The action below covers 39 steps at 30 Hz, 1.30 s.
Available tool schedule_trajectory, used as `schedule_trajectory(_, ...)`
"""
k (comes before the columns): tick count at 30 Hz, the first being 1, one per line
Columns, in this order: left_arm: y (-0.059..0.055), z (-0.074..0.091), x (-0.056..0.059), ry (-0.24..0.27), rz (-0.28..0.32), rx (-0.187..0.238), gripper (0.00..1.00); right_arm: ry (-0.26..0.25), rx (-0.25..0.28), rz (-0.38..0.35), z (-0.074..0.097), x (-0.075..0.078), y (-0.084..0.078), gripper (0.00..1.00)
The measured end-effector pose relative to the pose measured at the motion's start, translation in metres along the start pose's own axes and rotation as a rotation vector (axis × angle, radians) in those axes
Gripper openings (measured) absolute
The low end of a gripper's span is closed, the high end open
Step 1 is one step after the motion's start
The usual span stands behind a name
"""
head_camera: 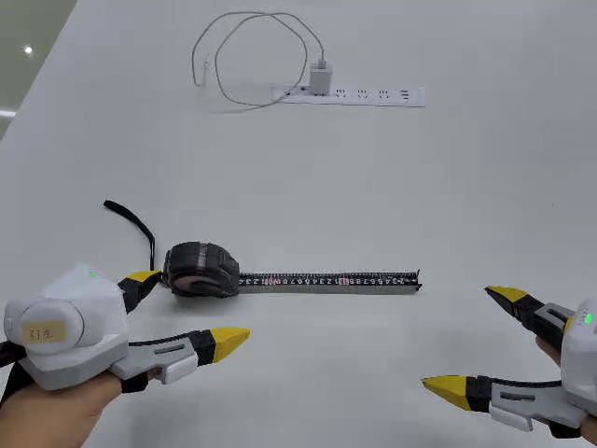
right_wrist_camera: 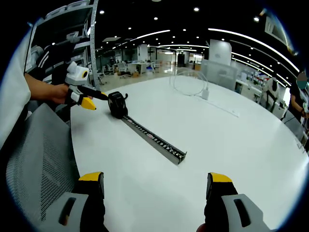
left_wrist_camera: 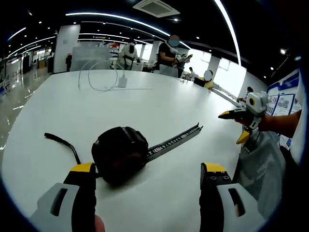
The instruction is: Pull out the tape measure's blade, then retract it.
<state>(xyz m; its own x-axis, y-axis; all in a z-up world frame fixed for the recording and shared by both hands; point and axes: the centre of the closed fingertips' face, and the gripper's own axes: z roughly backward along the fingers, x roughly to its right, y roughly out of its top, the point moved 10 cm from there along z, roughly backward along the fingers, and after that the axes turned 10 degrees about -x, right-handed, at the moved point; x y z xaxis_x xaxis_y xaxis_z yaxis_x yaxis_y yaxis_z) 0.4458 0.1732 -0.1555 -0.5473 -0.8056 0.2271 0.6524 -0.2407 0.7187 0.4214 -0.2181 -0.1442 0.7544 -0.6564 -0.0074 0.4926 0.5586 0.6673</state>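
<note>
A black tape measure (head_camera: 200,271) lies on the white table (head_camera: 308,187), its blade (head_camera: 326,281) pulled out to the right and flat on the surface. A black wrist strap (head_camera: 135,224) trails off its left side. My left gripper (head_camera: 191,308) is open just in front of the case (left_wrist_camera: 119,153), one yellow tip close beside it, nothing held. My right gripper (head_camera: 474,341) is open near the table's front right, short of the blade's end hook (right_wrist_camera: 179,157). The case (right_wrist_camera: 117,104) and the left gripper (right_wrist_camera: 87,99) also show in the right gripper view.
A white power strip (head_camera: 359,94) with a charger and a looped white cable (head_camera: 247,56) lies at the far side of the table. A grey mesh chair (right_wrist_camera: 43,159) stands at the near edge. People stand in the room beyond the table.
</note>
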Motion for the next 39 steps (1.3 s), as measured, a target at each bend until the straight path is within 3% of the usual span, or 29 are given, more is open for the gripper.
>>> schedule_trajectory(15,0.0,-0.001,0.001,0.011,0.022,0.01,0.87,0.015,-0.025,0.025,-0.003,0.002,0.002,0.81)
schedule_trajectory(25,0.002,-0.005,0.003,0.051,0.044,0.021,0.86,0.047,-0.079,0.121,-0.009,0.016,0.01,0.76)
schedule_trajectory(39,0.002,-0.012,0.005,0.129,0.067,0.026,0.84,0.104,-0.131,0.191,-0.02,0.038,0.022,0.71)
